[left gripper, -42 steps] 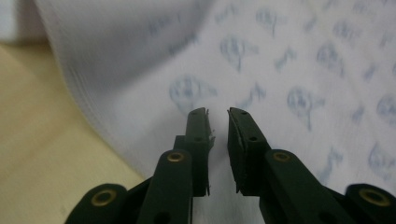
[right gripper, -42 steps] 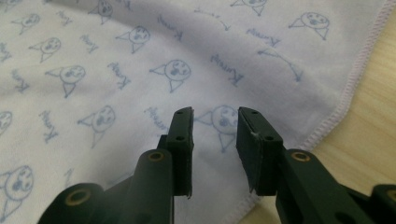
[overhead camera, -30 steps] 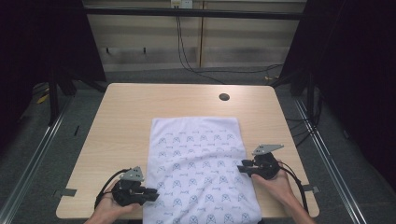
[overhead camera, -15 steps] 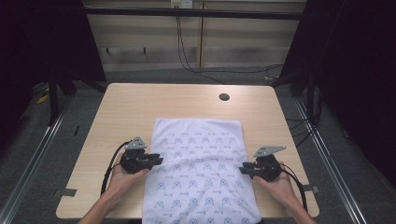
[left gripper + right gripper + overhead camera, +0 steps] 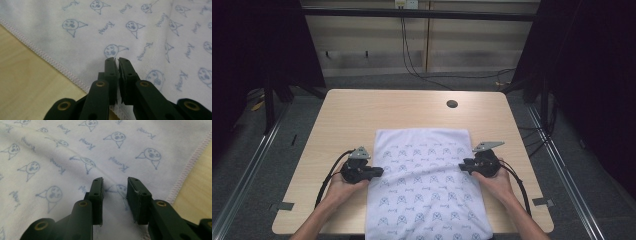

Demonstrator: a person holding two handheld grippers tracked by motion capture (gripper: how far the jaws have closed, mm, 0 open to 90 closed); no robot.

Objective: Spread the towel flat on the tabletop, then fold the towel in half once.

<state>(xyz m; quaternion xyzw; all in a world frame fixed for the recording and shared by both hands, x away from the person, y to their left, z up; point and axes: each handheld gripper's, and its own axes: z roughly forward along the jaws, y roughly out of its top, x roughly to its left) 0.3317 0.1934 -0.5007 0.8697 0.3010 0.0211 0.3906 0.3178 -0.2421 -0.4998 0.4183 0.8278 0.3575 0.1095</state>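
wooden table [image 5: 362, 115], dark room, patterned cloth [image 5: 424, 190] spread flat

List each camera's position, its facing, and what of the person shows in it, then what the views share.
High view: fixed above the person's side, facing forward and down on the table; forearms, left claw and right claw show.
Left gripper view: rides the left claw, looking along its shut jaws at the cloth's stitched edge.
Right gripper view: rides the right claw, looking along its parted jaws.
All share the printed cloth on the wooden table.
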